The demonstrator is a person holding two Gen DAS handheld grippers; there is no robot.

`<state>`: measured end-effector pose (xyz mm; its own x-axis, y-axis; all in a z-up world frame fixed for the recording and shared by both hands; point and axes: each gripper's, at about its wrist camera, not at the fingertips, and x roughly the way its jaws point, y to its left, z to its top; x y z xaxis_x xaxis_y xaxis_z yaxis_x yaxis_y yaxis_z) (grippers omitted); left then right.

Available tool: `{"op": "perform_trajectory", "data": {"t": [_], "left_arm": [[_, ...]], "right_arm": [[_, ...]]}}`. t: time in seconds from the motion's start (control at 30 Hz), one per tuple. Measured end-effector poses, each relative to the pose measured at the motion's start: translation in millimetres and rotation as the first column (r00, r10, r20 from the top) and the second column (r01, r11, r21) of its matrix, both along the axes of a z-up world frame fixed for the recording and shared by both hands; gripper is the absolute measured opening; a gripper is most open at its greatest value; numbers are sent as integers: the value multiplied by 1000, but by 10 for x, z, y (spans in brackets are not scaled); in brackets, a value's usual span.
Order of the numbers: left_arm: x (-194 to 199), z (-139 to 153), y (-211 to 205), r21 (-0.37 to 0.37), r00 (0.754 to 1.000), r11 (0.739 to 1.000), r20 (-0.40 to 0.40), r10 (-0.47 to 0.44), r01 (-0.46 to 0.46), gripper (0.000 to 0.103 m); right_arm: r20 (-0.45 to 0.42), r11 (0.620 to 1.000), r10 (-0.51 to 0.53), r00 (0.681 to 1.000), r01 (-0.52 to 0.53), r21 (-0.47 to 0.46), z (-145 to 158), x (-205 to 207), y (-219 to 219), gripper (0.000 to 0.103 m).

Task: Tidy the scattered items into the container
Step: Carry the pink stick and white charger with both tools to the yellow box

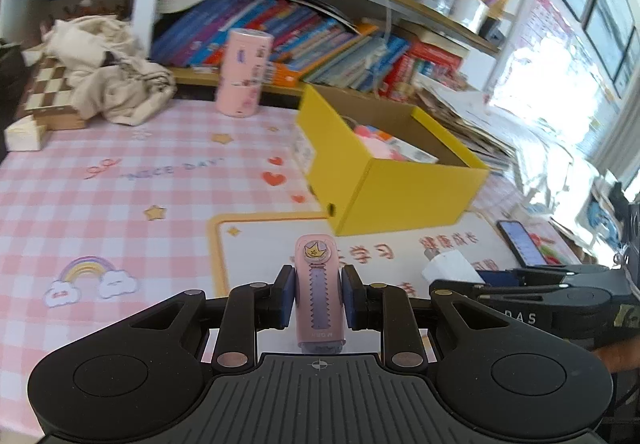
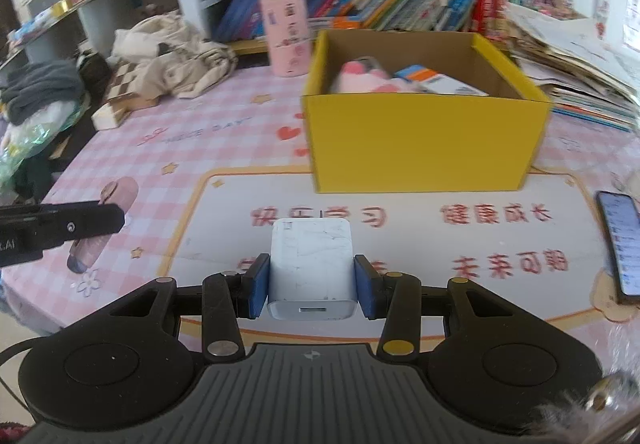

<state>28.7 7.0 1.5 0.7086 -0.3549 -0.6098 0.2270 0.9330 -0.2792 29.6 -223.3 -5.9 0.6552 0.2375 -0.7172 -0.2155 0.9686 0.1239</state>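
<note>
Pink-and-white checked tablecloth point(image 2: 168, 163) with printed hearts and stars, spread under everything. Open yellow cardboard box point(image 2: 424, 139) as landmark, standing on the cloth before the bookshelf; inside it, a pink plush toy point(image 2: 360, 77) and a flat printed packet point(image 2: 444, 81). Left of the box, at the back, a tall pink printed cylinder point(image 2: 286, 35). Right of the box and nearer, a dark smartphone point(image 2: 620, 244), screen lit, lying flat.

Right gripper point(image 2: 312, 282), short of the box's near wall: blue pads point(image 2: 258, 284) pressed on both flanks of a white square plug-in charger point(image 2: 311, 268), socket end toward the camera, prongs toward the box. Charger centred between the fingers, roughly half its length beyond the tips; whether clear of the cloth, not certain.

Left gripper point(image 1: 317, 302), short of the box's near corner and to its left: pads point(image 1: 285, 296) closed on a slim pink correction-tape-style dispenser point(image 1: 317, 284) with crown sticker and purple strip. Dispenser lengthwise between the fingers, crown end beyond the tips, rear end near the palm.

Likely stage: both items gripped, short of the box, neither above its opening.

Risks, as judged:
- Smooth charger faces against the pads: slip or twist under a quick swing.
- Narrow dispenser held only at mid-length: pivoting about the pads.
- Low approach: item or fingertips against the box's near wall, light box pushed back.
- Both grippers close together: collision at the opening.
- Release short of the rim: item back on the cloth.
</note>
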Motion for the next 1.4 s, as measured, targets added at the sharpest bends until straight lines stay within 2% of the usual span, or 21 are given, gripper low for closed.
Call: {"op": "perform_trajectory", "data": {"t": [0.3, 0.6, 0.93, 1.17, 1.4], "left_arm": [[157, -20, -409, -13, 995, 995, 0, -104, 104, 23], [267, -40, -735, -9, 988, 988, -11, -156, 155, 23], [462, -89, -1103, 6, 980, 981, -39, -196, 196, 23], [592, -115, -1322, 12, 978, 979, -56, -200, 201, 23], [730, -45, -1513, 36, 983, 982, -31, -184, 185, 23]], "right_arm": [[-9, 997, -80, 997, 80, -7, 0, -38, -370, 41], [-19, 988, -153, 988, 153, -14, -3, -64, -732, 41], [-47, 985, -172, 984, 171, -10, -39, 67, -1043, 41], [-38, 991, -134, 990, 134, 1, -28, 263, -1196, 41], [-27, 996, -93, 995, 93, 11, -14, 464, -1345, 41]]}}
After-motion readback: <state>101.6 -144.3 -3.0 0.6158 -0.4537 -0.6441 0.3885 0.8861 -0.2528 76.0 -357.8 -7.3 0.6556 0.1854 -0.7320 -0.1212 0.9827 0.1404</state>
